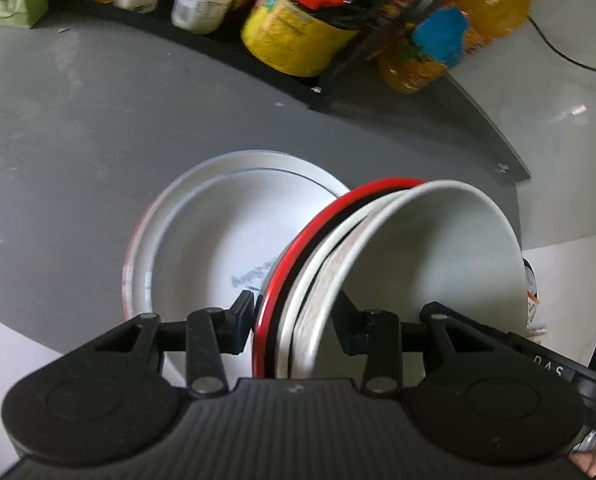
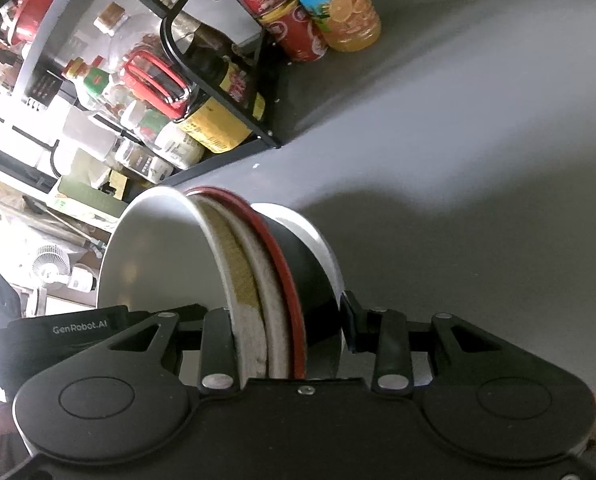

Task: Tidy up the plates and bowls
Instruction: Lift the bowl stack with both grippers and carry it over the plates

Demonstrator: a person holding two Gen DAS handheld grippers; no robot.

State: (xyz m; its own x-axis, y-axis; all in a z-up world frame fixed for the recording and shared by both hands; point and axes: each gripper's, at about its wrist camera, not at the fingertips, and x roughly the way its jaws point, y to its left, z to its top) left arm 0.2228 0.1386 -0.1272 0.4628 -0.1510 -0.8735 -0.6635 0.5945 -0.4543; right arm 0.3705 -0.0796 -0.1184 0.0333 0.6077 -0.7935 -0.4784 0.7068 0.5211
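Observation:
A nested stack of bowls, a white one innermost, then a pale one and a black one with a red rim, is held tilted above a stack of white plates on the grey table. My left gripper is shut on the stack's rims, one finger outside the red rim, the other inside the white bowl. The right wrist view shows the same stack of bowls from the other side, with my right gripper shut on its rims too. A white plate edge shows behind the stack.
A black wire rack along the table's back holds a yellow canister, jars and bottles. An orange juice bottle and red cans stand by the rack. Bare grey table spreads to the right.

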